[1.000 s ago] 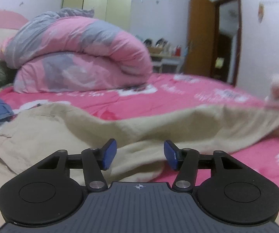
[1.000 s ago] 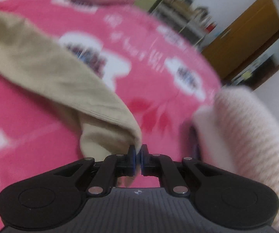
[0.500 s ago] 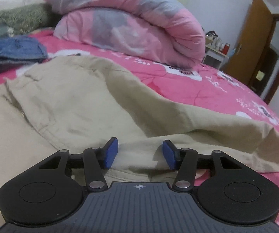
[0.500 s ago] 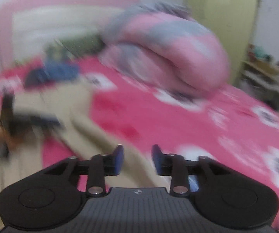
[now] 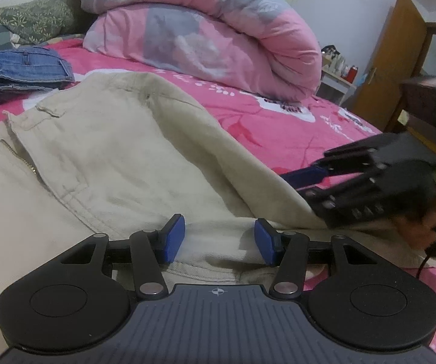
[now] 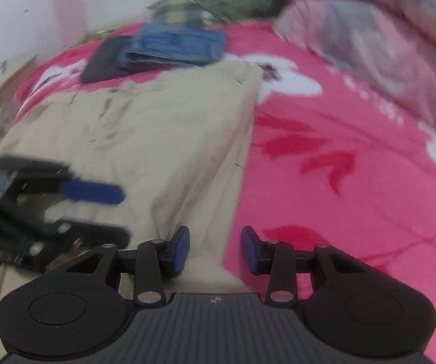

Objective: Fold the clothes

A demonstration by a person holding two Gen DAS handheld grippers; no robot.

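Observation:
Beige trousers [image 5: 111, 157] lie spread on the pink bed, waistband and zipper to the left, one leg folded over. They also show in the right wrist view [image 6: 163, 133]. My left gripper [image 5: 219, 241] is open and empty, low over the trousers' folded edge. My right gripper [image 6: 215, 250] is open and empty over the trouser leg's right edge. It also shows in the left wrist view [image 5: 318, 182] at the right, blurred. The left gripper shows blurred in the right wrist view [image 6: 93, 209].
Folded blue jeans [image 5: 20, 69] lie at the far left beside a dark folded garment [image 6: 105, 60]. A rolled pink and grey quilt [image 5: 212, 30] lies at the back. A green pillow [image 5: 32, 18] is by the headboard. A wooden door [image 5: 388, 60] stands right.
My right gripper let go of the trouser leg end, opened and swung round toward the headboard. The leg now lies folded over the trousers. My left gripper moved closer over the fabric.

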